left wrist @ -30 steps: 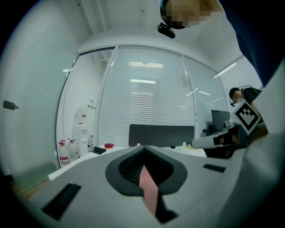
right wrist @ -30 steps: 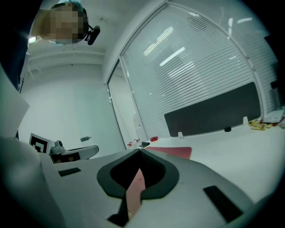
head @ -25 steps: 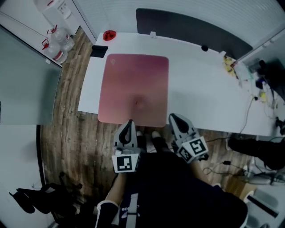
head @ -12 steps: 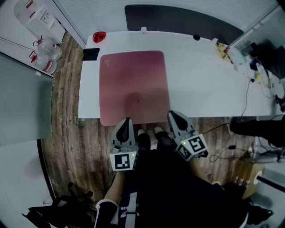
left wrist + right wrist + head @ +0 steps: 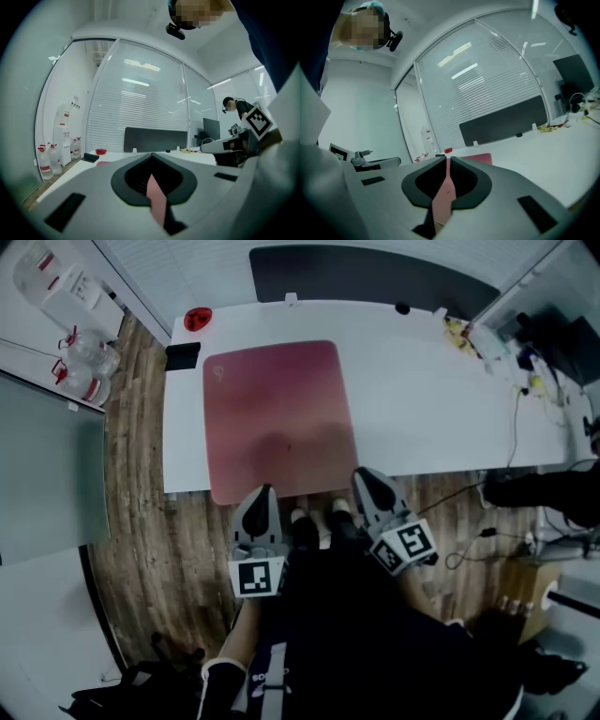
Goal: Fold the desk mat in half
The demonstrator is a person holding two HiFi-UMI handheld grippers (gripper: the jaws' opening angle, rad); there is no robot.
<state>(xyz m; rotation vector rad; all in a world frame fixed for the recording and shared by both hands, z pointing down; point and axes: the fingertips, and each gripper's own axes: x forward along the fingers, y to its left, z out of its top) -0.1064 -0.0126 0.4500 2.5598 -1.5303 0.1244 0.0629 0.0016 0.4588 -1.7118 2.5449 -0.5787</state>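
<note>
Mat: a dusty-pink rectangular desk mat (image 5: 277,418) with rounded corners, soft-looking. It's one plain colour apart from a faint darker smudge near the middle.
Mat state: lying totally flat, not folded at all, long side running away from the person.
Where it is: on the left part of the long white table (image 5: 431,409), with its near edge poking just past the table's near edge.
Left gripper: the left gripper (image 5: 262,493) sits toward the left end of that near edge. Its jaws are clamped tight, and the left gripper view shows a thin pink strip of desk mat pinched between them.
Right gripper: the right gripper (image 5: 364,476) is at the near-right corner. Same deal: jaws closed on the pink edge, clear as day in the right gripper view.
Far-left table corner: a small red round dish (image 5: 197,319) and a flat black block (image 5: 182,355), both near the desk mat but not touching it.
Behind the table: a dark grey divider panel (image 5: 375,273) along the far edge.
Floor: wood planks (image 5: 136,474), with clear water jugs (image 5: 80,367) off to the left.
</note>
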